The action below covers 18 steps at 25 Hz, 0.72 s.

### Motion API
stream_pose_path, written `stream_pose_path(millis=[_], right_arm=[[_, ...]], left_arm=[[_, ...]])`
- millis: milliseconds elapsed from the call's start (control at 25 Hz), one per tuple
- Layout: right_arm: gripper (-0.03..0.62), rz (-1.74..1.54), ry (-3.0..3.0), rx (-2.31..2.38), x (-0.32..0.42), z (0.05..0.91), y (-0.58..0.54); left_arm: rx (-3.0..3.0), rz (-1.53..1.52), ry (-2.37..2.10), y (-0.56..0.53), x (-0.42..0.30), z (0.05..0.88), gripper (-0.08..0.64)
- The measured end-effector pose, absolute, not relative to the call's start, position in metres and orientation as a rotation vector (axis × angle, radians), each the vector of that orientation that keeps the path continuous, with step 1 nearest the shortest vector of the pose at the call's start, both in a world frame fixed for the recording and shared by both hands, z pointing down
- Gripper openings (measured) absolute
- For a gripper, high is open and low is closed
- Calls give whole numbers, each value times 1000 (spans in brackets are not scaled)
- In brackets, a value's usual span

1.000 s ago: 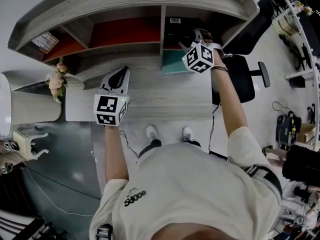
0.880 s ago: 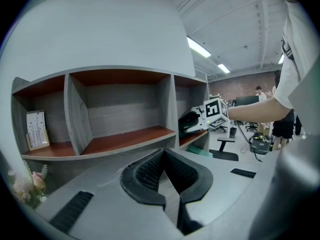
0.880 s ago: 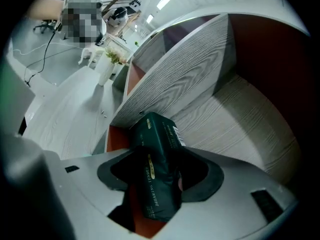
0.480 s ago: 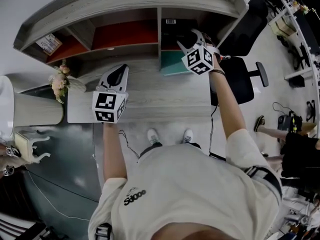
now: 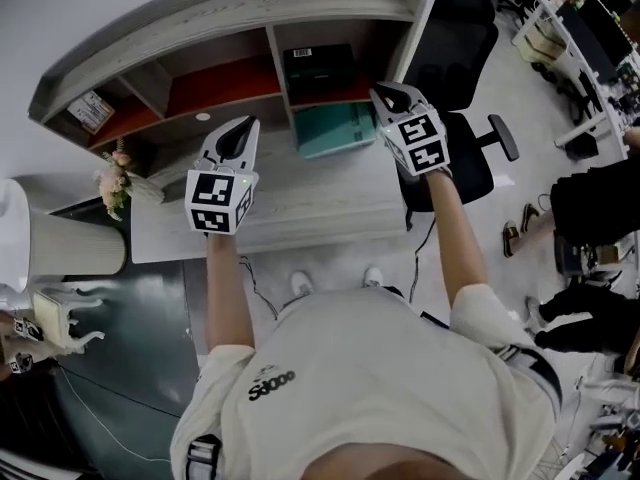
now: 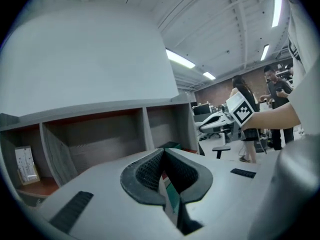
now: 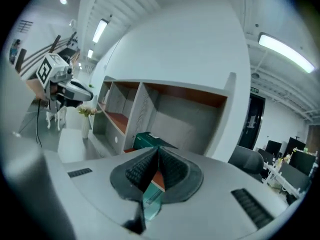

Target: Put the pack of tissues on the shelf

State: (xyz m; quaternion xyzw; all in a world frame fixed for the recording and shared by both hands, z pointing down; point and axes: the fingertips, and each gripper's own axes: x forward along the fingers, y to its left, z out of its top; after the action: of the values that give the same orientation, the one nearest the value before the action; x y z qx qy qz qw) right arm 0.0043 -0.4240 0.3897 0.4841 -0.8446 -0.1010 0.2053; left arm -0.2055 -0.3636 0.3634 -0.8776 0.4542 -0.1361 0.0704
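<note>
Flowers [image 5: 113, 165] stand by the left end of the table [image 5: 330, 203]. The left tool [image 5: 237, 136] hovers over bare tabletop just in front of the shelf [image 5: 230, 13], its jaws pressed together and empty. The pack of tissues [image 5: 318, 66] lies in the shelf's right compartment, near its front edge. A teal box [image 5: 335, 128] juts out lower down, just in front. The right tool [image 5: 393, 96], clear of the shelf's right end, is closing its jaws, and the pads meet on nothing. A chair [image 5: 470, 158] stands past the table's right edge.
</note>
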Motion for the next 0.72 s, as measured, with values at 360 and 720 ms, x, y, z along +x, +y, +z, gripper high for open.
stream_pose_path(millis=[360,720], right_arm=[[6,-306,-2377,1494,61,323,-368],[6,-452,-2428,1486,51,272,-341]], left_arm=[[-2621,-342,1270,-351,-159,331,18],[-2547,-295,1240,-335,-151,291,18]])
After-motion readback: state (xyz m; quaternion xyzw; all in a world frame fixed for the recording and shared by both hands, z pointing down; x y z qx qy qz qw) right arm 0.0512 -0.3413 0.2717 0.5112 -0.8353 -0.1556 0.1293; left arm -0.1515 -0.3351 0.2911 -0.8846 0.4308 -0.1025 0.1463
